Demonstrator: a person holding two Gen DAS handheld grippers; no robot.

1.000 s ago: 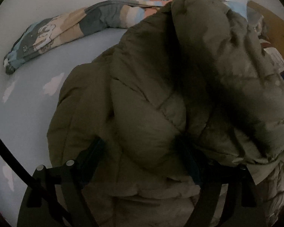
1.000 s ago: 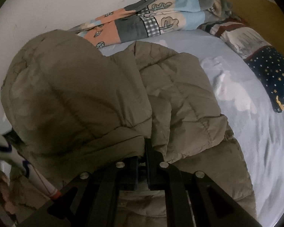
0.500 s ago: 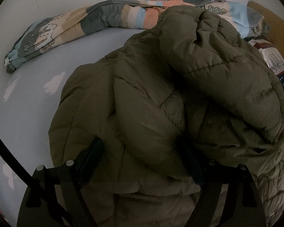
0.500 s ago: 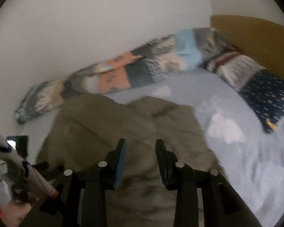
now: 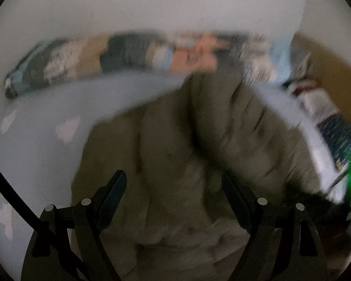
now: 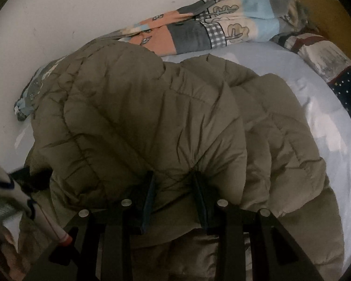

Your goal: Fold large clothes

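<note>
While puffy, soft and slippery, needs gripping at quilted seams: jacket [image 6: 152, 121] bunched between right gripper [image 6: 173, 196] jaws at 6 o'clock; left gripper [image 5: 175, 187] wide, empty.

Bare sheet [image 6: 316, 107] rightward; rolled quilt [image 6: 199, 25] behind

An olive-green quilted puffer jacket [image 6: 152, 121] lies heaped on the pale blue bed sheet, nearer the left side. One thick padded section is doubled over the rest, bunched at its near edge; flatter quilted panels spread out to the right.
</note>
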